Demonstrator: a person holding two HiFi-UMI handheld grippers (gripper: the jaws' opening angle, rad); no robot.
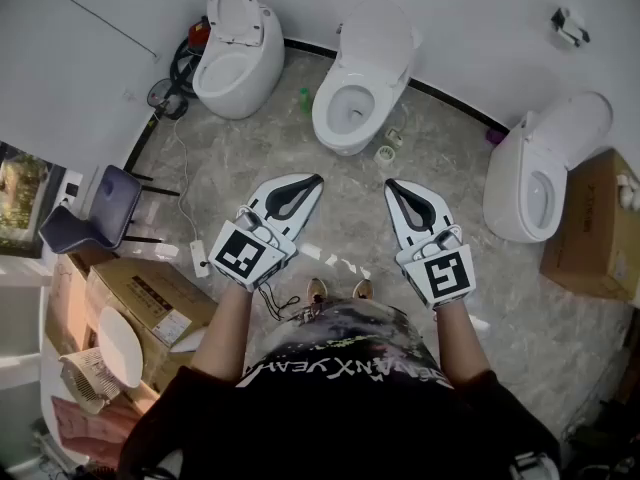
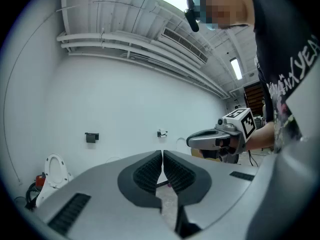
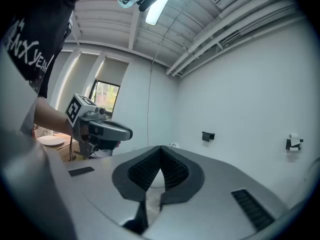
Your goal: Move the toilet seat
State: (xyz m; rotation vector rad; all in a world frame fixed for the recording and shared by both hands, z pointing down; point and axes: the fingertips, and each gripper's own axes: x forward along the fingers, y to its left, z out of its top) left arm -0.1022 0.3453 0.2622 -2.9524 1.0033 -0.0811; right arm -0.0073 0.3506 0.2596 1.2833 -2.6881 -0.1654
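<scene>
Standing on a grey marbled floor (image 1: 225,173), a person holds both tools out level ahead of the body, side by side and well apart from every fixture. The left tool (image 1: 318,179) has its jaws together with nothing between them; the left gripper view shows the ribbed black pads (image 2: 147,173) meeting at the tips. The right tool (image 1: 391,184) is likewise closed and empty, its pads touching at the front in the right gripper view. Each tool carries a marker cube near the wrist.

Three white toilets line the wall ahead. The middle toilet (image 1: 335,138) stands almost straight beyond the gap between the two tools. Its lid (image 1: 380,33) is raised against the wall, and the toilet seat (image 1: 325,118) appears to lie flat on the bowl rim, well away from both tools. The left toilet (image 1: 225,78) has its seat ring (image 1: 238,13) tipped upright. The right toilet (image 1: 505,203) sits off to the right tool's side, lid raised, with a cardboard box (image 1: 595,228) just beside it. Which of the seats the task means cannot be told.

On the floor near the middle toilet lies a roll of tape (image 1: 385,154). A blue chair (image 1: 100,208) stands by the left wall, with more cardboard boxes (image 1: 150,303) near it. A paper holder (image 1: 570,26) hangs on the wall above the right toilet.
</scene>
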